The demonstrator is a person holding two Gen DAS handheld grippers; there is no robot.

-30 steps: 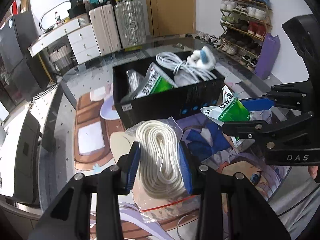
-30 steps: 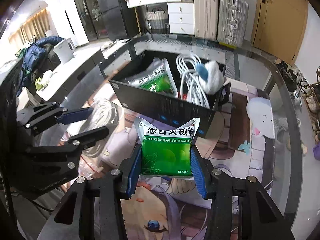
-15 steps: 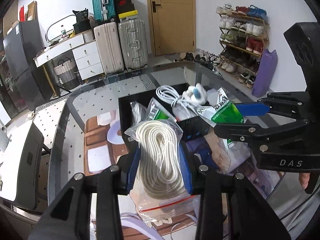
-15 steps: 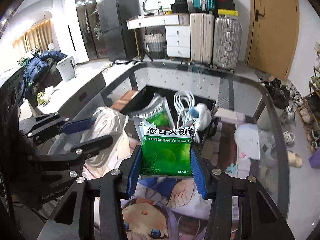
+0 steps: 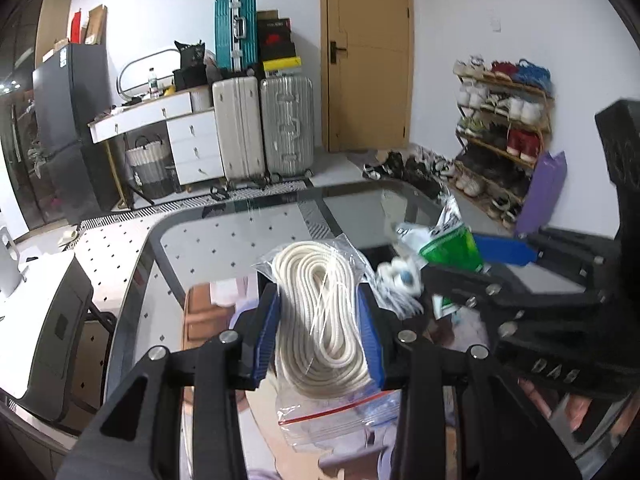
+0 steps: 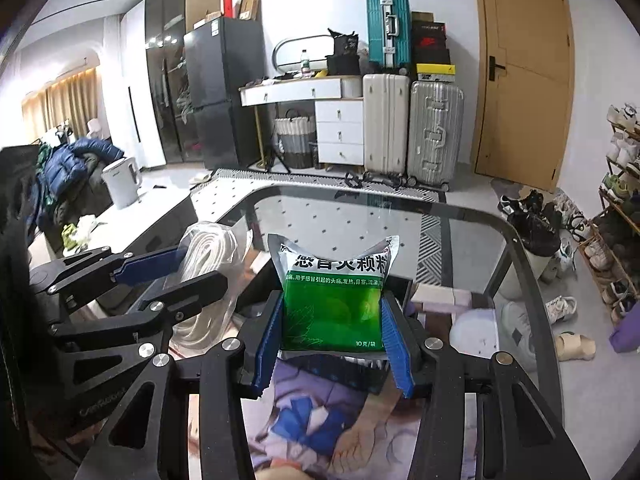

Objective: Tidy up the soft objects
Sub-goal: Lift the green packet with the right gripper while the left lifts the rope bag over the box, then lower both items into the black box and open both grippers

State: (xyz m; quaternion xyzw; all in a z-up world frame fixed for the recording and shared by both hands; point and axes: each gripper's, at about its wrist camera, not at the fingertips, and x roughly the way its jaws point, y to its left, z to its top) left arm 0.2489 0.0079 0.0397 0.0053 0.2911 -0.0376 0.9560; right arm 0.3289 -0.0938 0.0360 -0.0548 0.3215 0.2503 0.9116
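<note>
My left gripper (image 5: 318, 304) is shut on a clear zip bag of coiled white rope (image 5: 320, 312), held up off the table. My right gripper (image 6: 332, 308) is shut on a green and silver sachet (image 6: 334, 304), its blue pads pressing both side edges. Each gripper shows in the other's view: the right gripper (image 5: 452, 256) with the sachet (image 5: 452, 246), the left gripper (image 6: 204, 264) with the rope bag (image 6: 208, 246). The black box (image 6: 344, 372) lies below and behind the sachet, mostly hidden. A blurred white cable bundle (image 5: 400, 280) shows beside the rope bag.
A glass table (image 6: 460, 216) carries a printed mat (image 6: 320, 420) under the box. Suitcases (image 6: 434, 132) and white drawers (image 6: 340, 124) stand at the far wall beside a door (image 6: 520, 72). A shoe rack (image 5: 500, 120) is at the right, a white kettle (image 6: 120, 184) at the left.
Both grippers have risen with their loads, side by side, and now tilt less steeply downward. The box has dropped low in both views and is now largely covered by the held items.
</note>
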